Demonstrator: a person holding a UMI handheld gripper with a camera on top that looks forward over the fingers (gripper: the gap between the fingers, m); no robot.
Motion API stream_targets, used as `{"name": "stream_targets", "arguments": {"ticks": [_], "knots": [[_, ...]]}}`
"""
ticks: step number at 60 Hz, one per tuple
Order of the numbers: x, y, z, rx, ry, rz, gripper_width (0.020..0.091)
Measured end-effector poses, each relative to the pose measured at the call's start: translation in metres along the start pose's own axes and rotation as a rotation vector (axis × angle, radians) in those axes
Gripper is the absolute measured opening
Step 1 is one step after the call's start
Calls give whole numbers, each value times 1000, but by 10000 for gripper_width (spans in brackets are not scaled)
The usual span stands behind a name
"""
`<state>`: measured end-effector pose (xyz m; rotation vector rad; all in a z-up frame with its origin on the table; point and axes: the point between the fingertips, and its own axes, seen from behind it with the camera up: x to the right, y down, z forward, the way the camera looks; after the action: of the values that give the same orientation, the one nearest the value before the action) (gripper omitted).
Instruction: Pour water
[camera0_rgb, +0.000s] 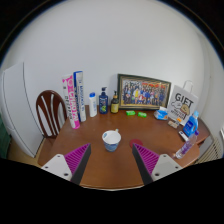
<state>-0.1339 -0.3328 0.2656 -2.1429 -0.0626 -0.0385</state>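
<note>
Gripper view: hand-held gripper (111, 160) (fingers apart) faces cup (111, 139).

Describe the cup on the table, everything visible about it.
The cup is small and light-coloured, whitish-blue, with a greenish tint at its top. It stands upright on the brown wooden table, alone, touching nothing else. It sits just ahead of the gripper, whose open fingers flank the space before it. Its contents cannot be made out.
</note>
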Motion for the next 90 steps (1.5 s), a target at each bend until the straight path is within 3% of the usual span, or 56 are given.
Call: {"name": "stream_targets", "arguments": {"ticks": [17,38,51,67,76,80,84,90], "knots": [[96,41,3,-8,53,35,855],[309,137,36,28,95,24,861],[406,151,84,94,87,46,854],[465,149,162,154,61,107,850],[471,141,192,196,43,125,755],[473,139,200,213,43,114,657],[471,134,203,239,31,106,507],[471,133,203,251,43,68,453]]}}
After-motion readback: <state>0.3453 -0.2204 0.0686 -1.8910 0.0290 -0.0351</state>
